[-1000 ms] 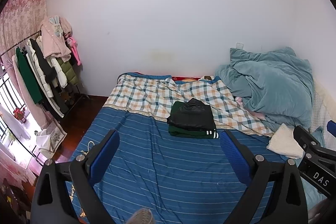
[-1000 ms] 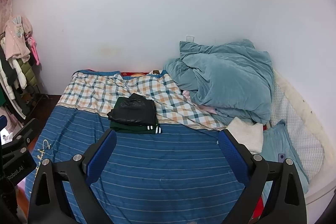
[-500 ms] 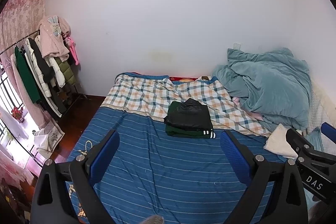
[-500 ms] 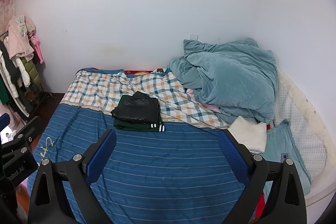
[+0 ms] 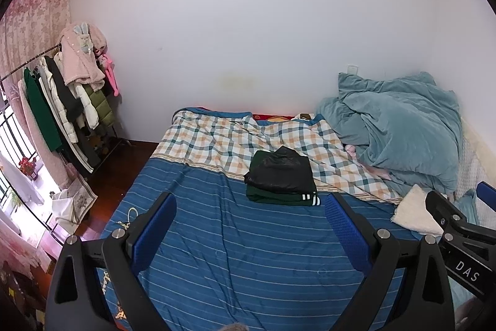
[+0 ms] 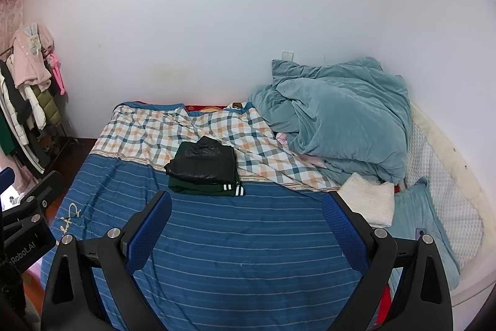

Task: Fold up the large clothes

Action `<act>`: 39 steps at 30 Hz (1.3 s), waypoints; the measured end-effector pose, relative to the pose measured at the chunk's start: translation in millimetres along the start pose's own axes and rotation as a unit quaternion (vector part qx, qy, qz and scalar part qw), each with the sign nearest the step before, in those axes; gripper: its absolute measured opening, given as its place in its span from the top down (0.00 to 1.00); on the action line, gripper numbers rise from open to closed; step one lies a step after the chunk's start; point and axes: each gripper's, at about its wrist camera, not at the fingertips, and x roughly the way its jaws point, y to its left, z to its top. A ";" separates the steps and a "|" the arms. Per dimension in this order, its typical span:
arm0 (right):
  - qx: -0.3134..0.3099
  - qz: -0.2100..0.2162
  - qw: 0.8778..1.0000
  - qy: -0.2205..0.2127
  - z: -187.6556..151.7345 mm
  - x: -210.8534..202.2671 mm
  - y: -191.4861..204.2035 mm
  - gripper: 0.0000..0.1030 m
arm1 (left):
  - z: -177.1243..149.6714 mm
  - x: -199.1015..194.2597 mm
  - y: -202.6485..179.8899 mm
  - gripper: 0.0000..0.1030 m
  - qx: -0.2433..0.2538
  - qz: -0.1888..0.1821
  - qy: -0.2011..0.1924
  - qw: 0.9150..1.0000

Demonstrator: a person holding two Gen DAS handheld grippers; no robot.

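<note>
A bed (image 5: 235, 262) fills the lower half of both views, covered by a blue striped sheet (image 6: 248, 241) with a plaid panel (image 6: 186, 132) toward the far wall. A rumpled teal duvet (image 5: 400, 126) is heaped at the bed's far right corner, against the wall, with a white fluffy cloth (image 6: 369, 200) lying at its near edge and a pale blue pillow (image 6: 418, 216) just beside that. At far left a clothes rack (image 5: 62, 101) holds hung coats beside a pink floral curtain (image 5: 31, 20).

Folded clothes (image 5: 282, 179) lie near the middle of the bed, across the seam between plaid and stripes: a black garment (image 6: 201, 160) stacked on a dark green garment (image 6: 214, 190) whose white-striped cuff shows at the near right corner.

The left gripper (image 5: 249, 217) is held above the near part of the bed, its jaws spread wide with blue pads (image 5: 155, 228) either side and nothing between them. The right gripper (image 6: 246, 216) is posed alike, jaws spread and empty. Both are well apart from the stack. Each gripper shows at the edge of the other's view.
</note>
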 end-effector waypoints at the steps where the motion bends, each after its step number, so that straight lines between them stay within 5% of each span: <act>1: 0.000 0.000 1.000 0.000 -0.1 -0.3 0.2 0.04 | 0.1 -0.3 -0.4 0.04 0.000 -0.002 -0.001 1.000; 39: 0.003 0.001 1.000 -0.001 0.4 -3.6 -3.4 0.03 | -1.2 -8.6 -2.2 0.01 -0.004 -0.004 -0.005 1.000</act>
